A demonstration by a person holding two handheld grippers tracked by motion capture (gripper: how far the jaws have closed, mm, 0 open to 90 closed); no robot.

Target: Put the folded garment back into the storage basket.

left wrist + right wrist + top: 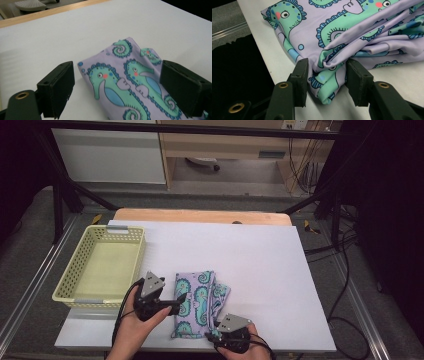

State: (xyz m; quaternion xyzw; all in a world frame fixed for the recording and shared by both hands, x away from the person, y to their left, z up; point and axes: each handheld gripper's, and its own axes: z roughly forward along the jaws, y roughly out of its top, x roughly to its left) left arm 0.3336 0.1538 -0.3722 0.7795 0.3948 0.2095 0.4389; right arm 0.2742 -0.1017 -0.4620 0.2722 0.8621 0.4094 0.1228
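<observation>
A folded lilac cloth with green seahorses (196,302) lies on the white table (260,265), near its front edge and just to the right of the yellow basket (101,266). The left gripper (176,303) is at the left edge of the cloth with its jaws wide apart, above the fabric and not pressing it. The right gripper (326,75) is at the near corner of the cloth, and its jaws are clamped on a bunched fold there.

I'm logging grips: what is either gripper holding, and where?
The right gripper pinches the seahorse cloth at a bunched near corner; the left gripper is open, holding nothing.
</observation>
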